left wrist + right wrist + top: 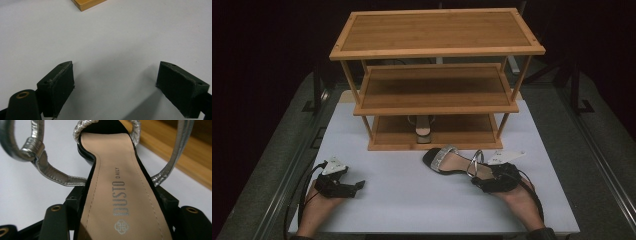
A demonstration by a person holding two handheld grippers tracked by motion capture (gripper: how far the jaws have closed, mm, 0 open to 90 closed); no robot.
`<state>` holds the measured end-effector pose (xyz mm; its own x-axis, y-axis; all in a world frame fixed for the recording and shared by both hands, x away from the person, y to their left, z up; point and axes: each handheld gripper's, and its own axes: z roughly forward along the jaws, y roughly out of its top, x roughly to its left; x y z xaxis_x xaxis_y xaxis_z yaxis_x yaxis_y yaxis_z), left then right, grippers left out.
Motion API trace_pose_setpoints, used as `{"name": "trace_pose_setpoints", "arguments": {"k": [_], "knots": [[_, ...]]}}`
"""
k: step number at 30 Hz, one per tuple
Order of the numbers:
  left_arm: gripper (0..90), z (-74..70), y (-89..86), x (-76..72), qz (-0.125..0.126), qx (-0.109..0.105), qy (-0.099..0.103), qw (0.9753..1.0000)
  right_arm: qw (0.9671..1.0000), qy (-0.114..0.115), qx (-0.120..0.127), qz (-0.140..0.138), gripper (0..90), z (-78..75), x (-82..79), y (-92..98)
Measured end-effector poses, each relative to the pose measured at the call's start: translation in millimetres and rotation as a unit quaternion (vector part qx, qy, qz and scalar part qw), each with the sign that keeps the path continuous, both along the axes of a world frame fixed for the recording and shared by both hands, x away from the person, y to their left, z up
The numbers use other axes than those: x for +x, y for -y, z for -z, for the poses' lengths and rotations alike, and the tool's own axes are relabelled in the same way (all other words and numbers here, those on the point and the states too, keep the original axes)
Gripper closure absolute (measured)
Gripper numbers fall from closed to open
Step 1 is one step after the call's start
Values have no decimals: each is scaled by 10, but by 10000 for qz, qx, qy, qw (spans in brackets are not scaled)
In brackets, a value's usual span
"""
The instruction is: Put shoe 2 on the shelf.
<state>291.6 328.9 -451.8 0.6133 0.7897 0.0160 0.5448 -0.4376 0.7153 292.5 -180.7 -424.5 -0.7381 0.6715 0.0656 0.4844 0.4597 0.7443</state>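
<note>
Right gripper (484, 181) clamps the heel end of the sandal (451, 162), jaws pressed against both sides of the sole, as my right gripper view shows with the tan insole (117, 187) running straight up between them. Sandal lies on the white table (412, 205), toe pointing toward the shelf rack (437, 90), just in front of its bottom shelf (462, 131). Second sandal (424, 129) already sits on that bottom shelf, toe toward me.

Handling guess: light shoe, stiff sole, so the heel grip should carry it without sag. Silver straps (47, 173) are soft and floppy, bad place to grab, and the loose ankle strap could snag on the shelf edge going in. Glossy black sole edge looks a bit slippery, so I keep the squeeze firm and across the narrow waist of the sole.

Left gripper (354, 186) rests on the table at my left, jaws wide apart, nothing between them, just bare tabletop; a corner of the rack base (87, 3) shows ahead of it.
</note>
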Motion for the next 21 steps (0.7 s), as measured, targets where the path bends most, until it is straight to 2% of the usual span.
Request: {"name": "trace_pose_setpoints", "arguments": {"k": [4, 10, 14, 21], "knots": [[136, 1, 0, 1, -1, -5, 1, 10000, 9994, 86, 242, 213, 386, -77, 3, 166], [136, 1, 0, 3, 4, -8, 5, 10000, 9967, 188, 140, 773, 385, -99, 170, 275], [136, 0, -1, 2, 7, -2, -2, 10000, 9923, 234, 120, 1213, 385, -88, 312, 281], [136, 2, 1, 1, -6, -20, 0, 10000, 9817, 343, 168, 1868, 385, -48, 557, 184]]}}
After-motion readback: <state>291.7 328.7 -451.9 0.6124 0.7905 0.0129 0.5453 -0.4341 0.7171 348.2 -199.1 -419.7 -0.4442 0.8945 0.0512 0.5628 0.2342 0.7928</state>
